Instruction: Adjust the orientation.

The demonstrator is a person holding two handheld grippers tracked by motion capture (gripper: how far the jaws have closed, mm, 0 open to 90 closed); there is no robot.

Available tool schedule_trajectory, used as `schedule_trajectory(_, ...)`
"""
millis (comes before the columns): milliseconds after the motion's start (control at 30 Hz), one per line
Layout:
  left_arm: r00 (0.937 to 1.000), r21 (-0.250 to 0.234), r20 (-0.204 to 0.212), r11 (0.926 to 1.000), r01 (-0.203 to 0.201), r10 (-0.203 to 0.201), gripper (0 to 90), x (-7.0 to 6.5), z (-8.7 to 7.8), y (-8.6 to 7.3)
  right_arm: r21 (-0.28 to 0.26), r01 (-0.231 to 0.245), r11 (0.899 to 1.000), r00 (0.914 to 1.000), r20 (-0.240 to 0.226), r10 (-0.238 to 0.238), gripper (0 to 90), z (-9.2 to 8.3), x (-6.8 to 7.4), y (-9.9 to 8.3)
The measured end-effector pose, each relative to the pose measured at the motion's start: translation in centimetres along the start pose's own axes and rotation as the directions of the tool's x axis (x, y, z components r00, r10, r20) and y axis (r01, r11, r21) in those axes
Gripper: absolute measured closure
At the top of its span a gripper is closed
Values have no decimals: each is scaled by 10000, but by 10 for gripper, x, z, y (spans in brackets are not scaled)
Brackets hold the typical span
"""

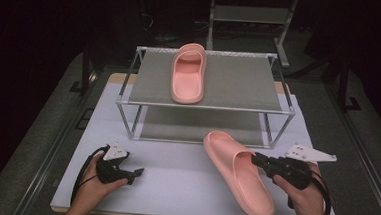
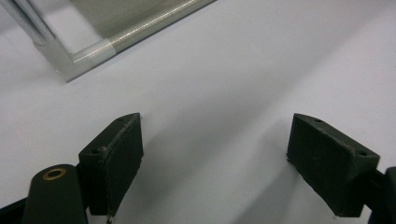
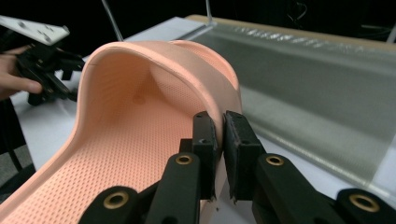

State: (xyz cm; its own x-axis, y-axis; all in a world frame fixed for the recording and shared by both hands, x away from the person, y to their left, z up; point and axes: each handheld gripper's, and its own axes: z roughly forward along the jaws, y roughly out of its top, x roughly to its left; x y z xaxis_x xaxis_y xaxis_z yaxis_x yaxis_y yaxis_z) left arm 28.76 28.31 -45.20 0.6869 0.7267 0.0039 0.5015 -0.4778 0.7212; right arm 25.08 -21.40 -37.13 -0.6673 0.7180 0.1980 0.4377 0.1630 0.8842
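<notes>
Right gripper view: right hand-held gripper [image 3: 220, 140] pinches the pink slipper's [image 3: 140, 126] side wall.

Right tongs [image 1: 256, 159] grip the pink slipper [image 1: 237, 171] beside the rack [image 1: 206, 107].

slipper wall: strip of the near slipper [image 3: 140, 121] sits hidden between the right gripper [image 3: 219, 140] pads
slipper heel: cut off at bottom edge, right gripper view
rack [image 2: 116, 42]: corner alone in frame, left gripper view
person's forearms: cut at bottom edge, high view
room behind rack: too dark to tell
</notes>
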Motion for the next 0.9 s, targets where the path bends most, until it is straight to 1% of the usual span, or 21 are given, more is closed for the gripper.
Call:
schedule_trajectory(67, 10000, -3, -1, 10000, -2, 2, 173, 0, 0, 0, -113, 88, 9999, 9999, -71, -89, 831, -5, 1, 7)
schedule_trajectory(100, 10000, -3, -1, 10000, -2, 2, 173, 0, 0, 0, -113, 88, 9999, 9999, -71, -89, 831, -5, 1, 7)
schedule_trajectory(133, 10000, -2, -3, 10000, 1, -1, 173, 0, 0, 0, -249, 180, 9995, 9997, -130, -183, 832, -10, 2, 14)
schedule_trajectory(167, 10000, -2, -3, 10000, 1, -1, 173, 0, 0, 0, -249, 180, 9995, 9997, -130, -183, 832, -10, 2, 14)
schedule_trajectory(200, 10000, -4, -5, 10000, 1, -1, 173, 0, 0, 0, -432, 245, 9988, 9995, -200, -254, 833, -16, 3, 21)
schedule_trajectory(267, 10000, -3, -7, 10000, -3, 3, 173, 0, 0, 0, -477, 266, 9985, 9994, -217, -277, 833, -18, 3, 24)
schedule_trajectory(300, 10000, -10, -5, 10000, 8, -8, 173, 0, 0, 0, -640, 351, 9973, 9989, -281, -370, 833, -23, 4, 32)
schedule_trajectory(433, 10000, -29, -17, 10000, 19, -19, 173, 0, 0, 0, -889, 458, 9950, 9980, -403, -495, 834, -31, 5, 43)
schedule_trajectory(600, 10000, 8, 15, 10000, 13, -13, 172, 0, 0, 0, -1195, 461, 9918, 9968, -594, -535, 836, -39, 7, 57)
schedule_trajectory(733, 10000, -8, 12, 10000, 21, -21, 172, 0, 0, 0, -1387, 600, 9885, 9960, -567, -684, 838, -47, 8, 71)
schedule_trajectory(900, 10000, 11, 18, 10000, 13, -13, 172, 0, 0, 0, -1678, 760, 9829, 9957, -404, -839, 840, -51, 5, 89)
